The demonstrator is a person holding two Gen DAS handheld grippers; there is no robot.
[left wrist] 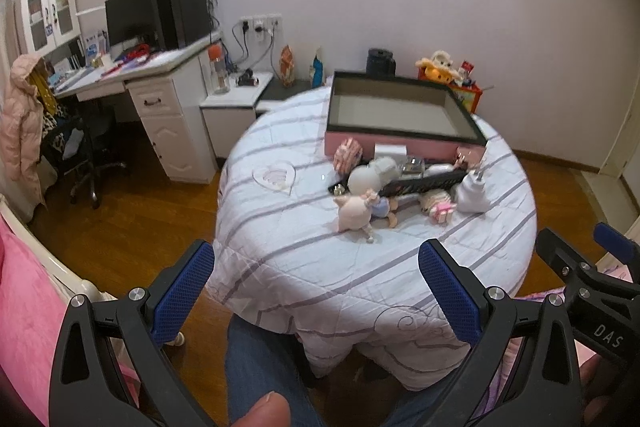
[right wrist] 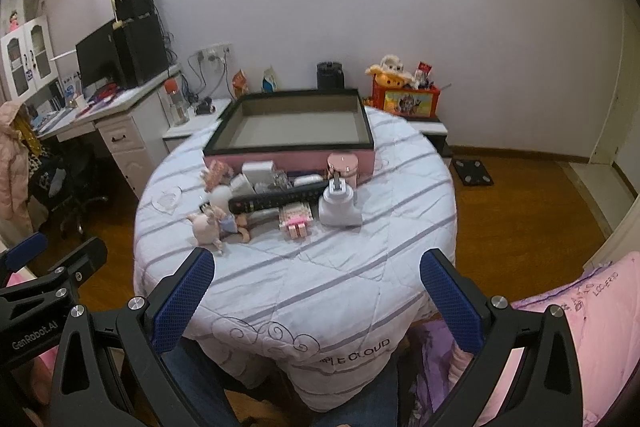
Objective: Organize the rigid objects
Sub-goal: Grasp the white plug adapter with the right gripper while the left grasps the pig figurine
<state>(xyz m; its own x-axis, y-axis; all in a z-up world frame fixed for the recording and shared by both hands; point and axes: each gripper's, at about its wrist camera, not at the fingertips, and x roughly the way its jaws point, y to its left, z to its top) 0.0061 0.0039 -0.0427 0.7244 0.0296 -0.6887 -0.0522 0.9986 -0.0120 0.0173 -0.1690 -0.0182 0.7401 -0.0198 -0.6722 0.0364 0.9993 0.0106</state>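
Note:
A pink box with a black rim [left wrist: 400,143] [right wrist: 288,159] stands open and empty at the far side of a round table covered in a striped quilt [left wrist: 304,267] [right wrist: 320,267]. In front of it lies a pile: a black remote [left wrist: 424,183] [right wrist: 276,201], a white plug adapter [left wrist: 474,191] [right wrist: 338,205], a pink pig doll [left wrist: 354,213] [right wrist: 206,223], a pink block toy [right wrist: 296,219], a pink jar [right wrist: 342,167] and white chargers [right wrist: 258,173]. My left gripper [left wrist: 316,291] and right gripper [right wrist: 318,295] are open and empty, short of the pile over the near table edge.
A white desk with a monitor [left wrist: 132,15] and a black chair [left wrist: 80,155] stand at the left. A low white cabinet [left wrist: 236,107] is behind the table. A red toy box [right wrist: 406,101] sits by the wall. A black scale [right wrist: 472,173] lies on the wooden floor.

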